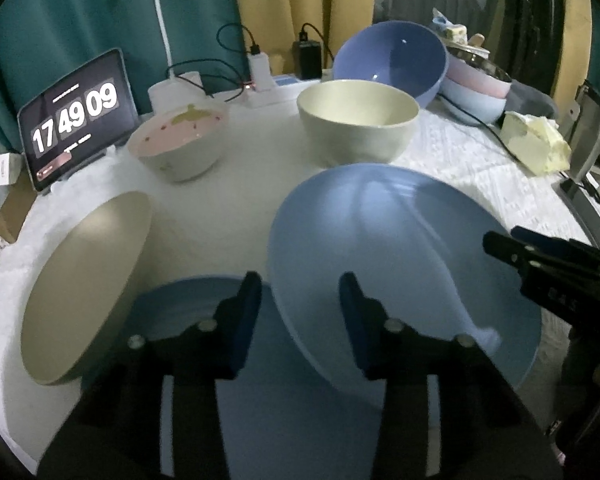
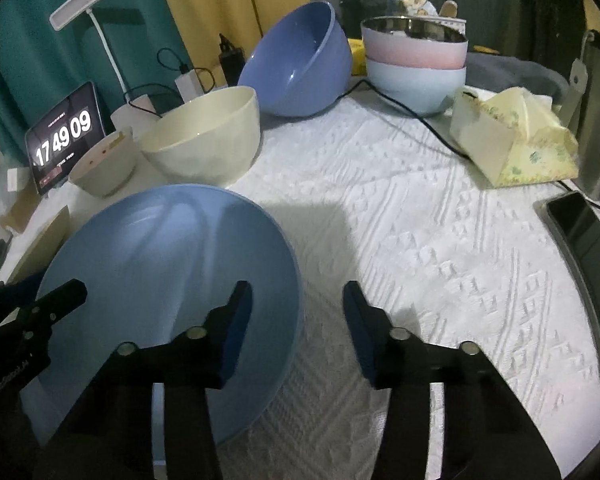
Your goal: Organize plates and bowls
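A large light blue plate [image 1: 412, 264] [image 2: 160, 264] lies on the white tablecloth [image 2: 420, 240]. My left gripper [image 1: 300, 312] straddles its left rim, open, pads clear of it. My right gripper [image 2: 298, 320] straddles its right rim, also open, one finger over the plate and one outside. A smaller blue plate [image 1: 172, 312] lies under my left finger, and a beige plate [image 1: 88, 280] tilts at the left. Behind stand a cream bowl [image 1: 360, 120] [image 2: 204, 136], a pink-lined bowl [image 1: 180, 140], a tilted violet-blue bowl [image 1: 392, 60] and stacked pink and pale blue bowls [image 2: 416, 56].
A tablet clock [image 1: 76, 120] leans at the back left by a white desk lamp [image 2: 88, 12] and chargers with cables. A black cable [image 2: 420, 116] crosses the cloth toward a yellow tissue box [image 2: 512, 140]. A phone [image 2: 576, 228] lies at the right edge.
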### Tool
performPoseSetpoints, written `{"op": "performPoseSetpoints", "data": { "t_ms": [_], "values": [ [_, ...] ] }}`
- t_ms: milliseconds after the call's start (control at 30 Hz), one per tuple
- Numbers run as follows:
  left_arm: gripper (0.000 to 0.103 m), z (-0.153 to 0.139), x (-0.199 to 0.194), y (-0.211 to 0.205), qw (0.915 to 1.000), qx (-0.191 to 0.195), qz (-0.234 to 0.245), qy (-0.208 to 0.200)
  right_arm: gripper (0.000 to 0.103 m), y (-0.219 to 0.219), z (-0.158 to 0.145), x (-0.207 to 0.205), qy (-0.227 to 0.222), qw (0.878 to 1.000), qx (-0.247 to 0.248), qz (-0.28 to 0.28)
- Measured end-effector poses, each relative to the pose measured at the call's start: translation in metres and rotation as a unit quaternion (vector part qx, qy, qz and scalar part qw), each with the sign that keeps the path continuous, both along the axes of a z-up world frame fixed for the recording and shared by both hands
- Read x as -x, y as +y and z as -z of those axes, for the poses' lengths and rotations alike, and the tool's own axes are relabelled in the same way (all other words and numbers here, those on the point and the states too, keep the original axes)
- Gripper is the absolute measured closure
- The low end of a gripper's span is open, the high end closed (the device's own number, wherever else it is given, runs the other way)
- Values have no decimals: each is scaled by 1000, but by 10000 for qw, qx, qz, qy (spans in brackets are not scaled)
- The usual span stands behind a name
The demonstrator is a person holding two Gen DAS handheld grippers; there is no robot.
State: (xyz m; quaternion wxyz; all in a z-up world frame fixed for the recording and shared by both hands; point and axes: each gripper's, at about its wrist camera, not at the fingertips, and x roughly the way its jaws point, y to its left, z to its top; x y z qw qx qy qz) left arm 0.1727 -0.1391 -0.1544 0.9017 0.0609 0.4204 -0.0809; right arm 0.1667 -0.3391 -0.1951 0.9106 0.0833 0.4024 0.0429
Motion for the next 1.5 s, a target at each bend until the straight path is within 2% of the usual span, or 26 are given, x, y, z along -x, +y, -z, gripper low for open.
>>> {"op": "performPoseSetpoints", "data": {
  "t_ms": [167, 333, 567, 900, 1133, 1500],
  "values": [
    [72, 0, 0, -4, 10000, -26, 57, 13, 79, 5, 0, -1, 8, 9999, 46, -112],
    [72, -2, 2, -9, 9999, -11, 94, 43, 82, 0, -2, 1, -33, 9999, 91, -27],
    [72, -7, 7, -21, 9996, -62, 272, -9, 82, -13, -10, 10, -178, 9997, 89, 124],
    [71, -2, 5, -49, 9981, -221, 560, 161, 82, -40, -8, 17, -208, 9988, 76, 433],
    [70, 3, -2, -49, 9978, -292, 422, 427, 82, -48, -10, 19, -264, 9977, 130, 616],
    [68, -13, 6, -34, 9992, -103, 318, 209, 82, -42, -28, 27, -449, 9968, 219, 624]
  ]
}}
